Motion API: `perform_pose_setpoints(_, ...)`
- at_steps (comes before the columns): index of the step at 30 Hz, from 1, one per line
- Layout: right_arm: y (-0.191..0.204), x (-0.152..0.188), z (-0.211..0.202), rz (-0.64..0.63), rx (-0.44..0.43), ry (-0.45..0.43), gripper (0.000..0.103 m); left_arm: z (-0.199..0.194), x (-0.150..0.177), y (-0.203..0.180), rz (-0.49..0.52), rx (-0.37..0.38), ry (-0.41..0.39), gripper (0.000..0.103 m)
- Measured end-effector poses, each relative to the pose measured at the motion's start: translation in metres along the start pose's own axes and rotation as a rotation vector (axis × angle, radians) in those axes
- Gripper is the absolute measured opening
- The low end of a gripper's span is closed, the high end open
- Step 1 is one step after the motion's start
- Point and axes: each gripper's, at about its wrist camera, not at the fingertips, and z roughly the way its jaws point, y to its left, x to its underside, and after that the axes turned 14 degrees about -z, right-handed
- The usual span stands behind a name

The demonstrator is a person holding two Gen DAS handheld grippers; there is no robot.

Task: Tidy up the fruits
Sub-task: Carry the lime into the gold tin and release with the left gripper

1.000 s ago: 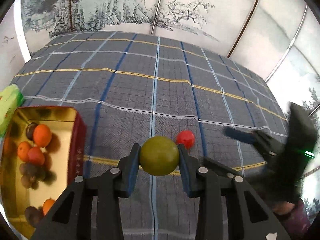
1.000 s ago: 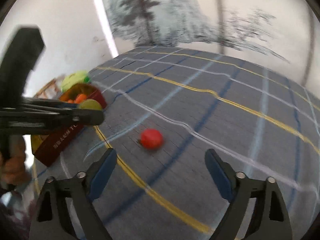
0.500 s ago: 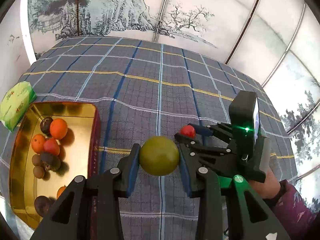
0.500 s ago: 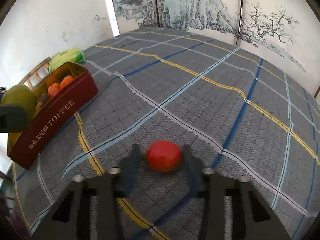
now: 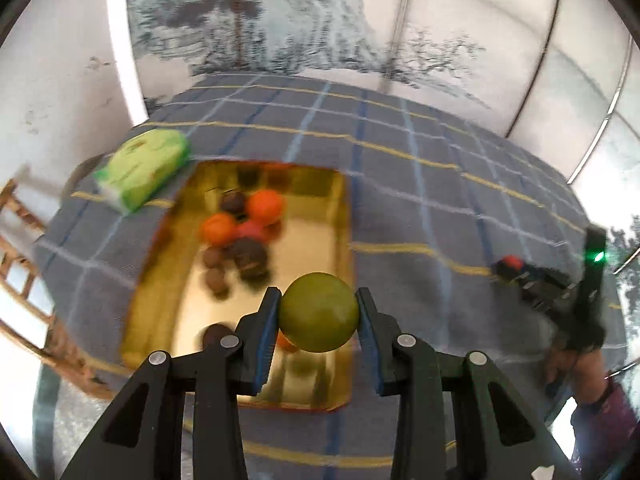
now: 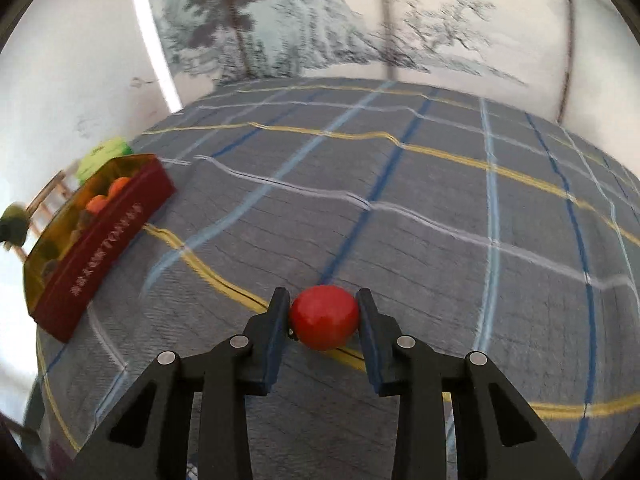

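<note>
A green fruit [image 5: 319, 312] sits clamped between the left gripper's [image 5: 319, 316] pads, hanging above the near end of the gold tin [image 5: 344, 216], whose far half holds oranges and dark fruits. The step looks like delivery: lower and release into bare tin floor. The right gripper [image 6: 324, 318] pinches a red fruit [image 6: 324, 317] just above the checked cloth [image 6: 440, 208], the tin well off to its left.
</note>
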Motion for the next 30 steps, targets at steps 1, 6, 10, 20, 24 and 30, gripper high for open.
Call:
perform_pose_setpoints(1, -0.002, 0.000, -0.001, 0.011, 0.009, -0.002, 0.035, 0.000, 0.001, 0.006, 0.000, -0.015, -0.003, 0.034)
perform_pose_setpoints(6, -0.002, -0.001, 0.001, 0.000, 0.053, 0.013, 0.035, 0.000, 0.006, 0.041, 0.030, -0.108, -0.053, 0.034)
perform_pose_setpoints(10, 0.001, -0.002, 0.002, -0.008, 0.075, 0.026, 0.035, 0.002, 0.002, 0.058, 0.017, -0.105, -0.074, 0.034)
perform_pose_setpoints(20, 0.004, -0.003, 0.006, -0.024, 0.101, 0.054, 0.035, 0.009, -0.004, 0.079, -0.012, -0.083, -0.083, 0.034)
perform_pose_setpoints(24, 0.003, -0.003, 0.006, -0.017, 0.104, 0.056, 0.035, 0.006, 0.000, 0.081, -0.019, -0.081, -0.087, 0.034)
perform_pose_setpoints(30, 0.002, -0.003, 0.005, -0.016, 0.107, 0.050, 0.035, -0.002, 0.007, 0.079, -0.041, -0.077, -0.097, 0.037)
